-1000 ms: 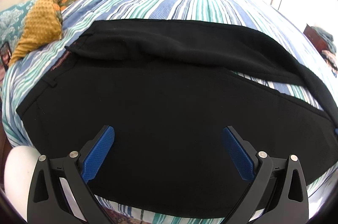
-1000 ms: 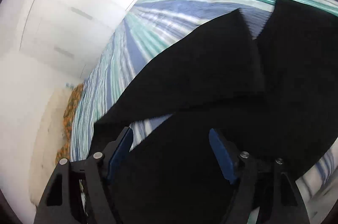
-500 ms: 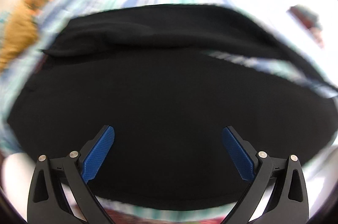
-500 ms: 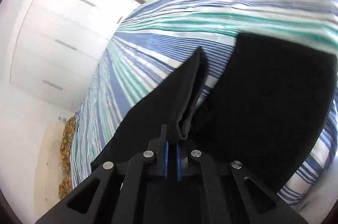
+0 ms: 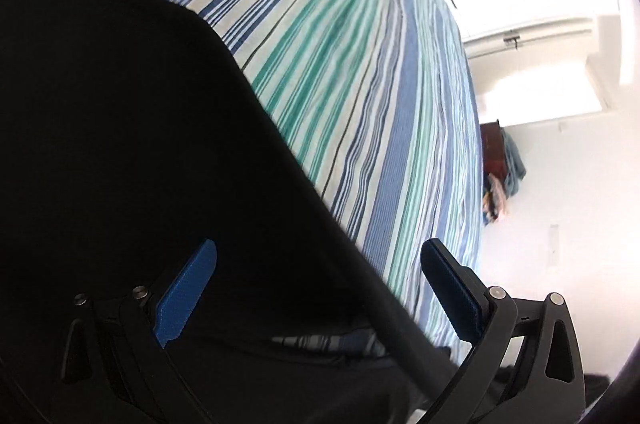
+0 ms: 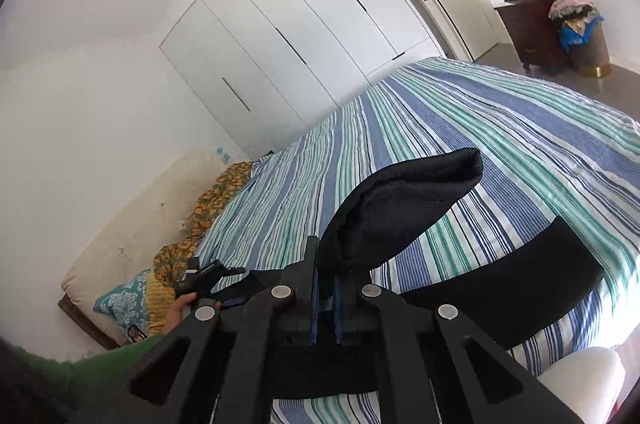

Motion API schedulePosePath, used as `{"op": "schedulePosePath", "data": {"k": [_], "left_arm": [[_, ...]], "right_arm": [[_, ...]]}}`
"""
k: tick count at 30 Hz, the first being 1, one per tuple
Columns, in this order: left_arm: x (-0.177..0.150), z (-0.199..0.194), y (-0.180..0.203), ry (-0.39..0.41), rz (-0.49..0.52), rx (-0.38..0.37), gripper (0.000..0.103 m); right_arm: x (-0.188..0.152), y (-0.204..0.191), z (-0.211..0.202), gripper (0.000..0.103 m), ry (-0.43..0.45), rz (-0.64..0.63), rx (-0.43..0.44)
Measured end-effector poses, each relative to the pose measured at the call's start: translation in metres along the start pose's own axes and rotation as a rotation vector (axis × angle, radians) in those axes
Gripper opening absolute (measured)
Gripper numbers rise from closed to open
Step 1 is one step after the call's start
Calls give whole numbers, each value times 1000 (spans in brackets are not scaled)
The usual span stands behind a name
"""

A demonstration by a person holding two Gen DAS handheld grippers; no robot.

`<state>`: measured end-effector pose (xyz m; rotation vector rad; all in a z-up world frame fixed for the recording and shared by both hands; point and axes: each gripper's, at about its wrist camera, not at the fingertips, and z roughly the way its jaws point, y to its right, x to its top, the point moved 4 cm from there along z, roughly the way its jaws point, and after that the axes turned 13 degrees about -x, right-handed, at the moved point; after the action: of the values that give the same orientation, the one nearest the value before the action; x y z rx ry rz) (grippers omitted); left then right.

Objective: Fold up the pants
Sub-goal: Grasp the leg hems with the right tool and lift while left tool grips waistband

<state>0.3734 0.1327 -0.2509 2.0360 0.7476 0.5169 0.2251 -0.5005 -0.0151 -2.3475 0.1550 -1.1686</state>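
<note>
In the left wrist view, the left gripper point(image 5: 318, 288) has its fingers point(image 5: 186, 294) wide apart and they hold nothing. The black pants point(image 5: 120, 144) lie under them on the striped bed point(image 5: 360, 64), and the straight edge of the cloth runs diagonally between the two fingers. The cloth looks soft, light and limp, with a matte weave that I judge not slippery. It will sag where it is not supported, so a hem, the waistband or a doubled edge seems the best place to take it.

In the right wrist view, the right gripper point(image 6: 325, 298) is closed on a fold of the pants point(image 6: 400, 208), and one leg end stands up above the fingers, bent over in a soft hump. The other leg point(image 6: 520, 288) lies flat near the near edge of the bed point(image 6: 500, 112). This view also shows a hand point(image 6: 178, 312) in a green sleeve point(image 6: 100, 368) holding the left tool, the white wardrobe point(image 6: 304, 36) and a patterned pillow point(image 6: 120, 304) near the head end of the bed. The left view shows none of these, but only it shows that the left fingers are empty.
</note>
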Motion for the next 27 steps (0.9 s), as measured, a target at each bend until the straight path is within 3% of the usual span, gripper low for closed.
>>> {"op": "schedulePosePath", "data": {"k": [2,4,6,8,11,14,17,19,21,23,25,27], "left_arm": [[6,7,-6,14,-40,43,101],[8,8,-7,43,-32,98,86],[8,4,-7,50,-22,113,2],[3,-10,-5,63,-5,119,4],[-1,-49,22,129,110,121,4],[-9,-114,67,271,238,91,5],[-53,-180,93,438,384,109,9],[-101,-200,79,497,420,138,11],[-142,-188,45,478,370,164,12],[-183,-145,-10,361,304,242,12],[-208,-113,-55,245,243,301,12],[-216,-103,-71,223,183,295,12]], "right_arm": [[-4,3,-20,6,6,-8,20],[-4,5,-34,6,12,-10,49],[-6,8,-42,6,11,-28,46],[-10,20,-38,6,-13,-37,-2],[-14,50,-13,6,-69,14,-60],[-4,65,24,6,-93,14,-94],[23,53,46,6,-27,-27,-73],[36,47,57,6,-13,-29,-56],[37,54,70,6,-59,-54,-98],[24,77,86,6,-156,-67,-174],[1,114,107,6,-321,-52,-275],[-27,148,123,6,-485,-41,-376]]}}
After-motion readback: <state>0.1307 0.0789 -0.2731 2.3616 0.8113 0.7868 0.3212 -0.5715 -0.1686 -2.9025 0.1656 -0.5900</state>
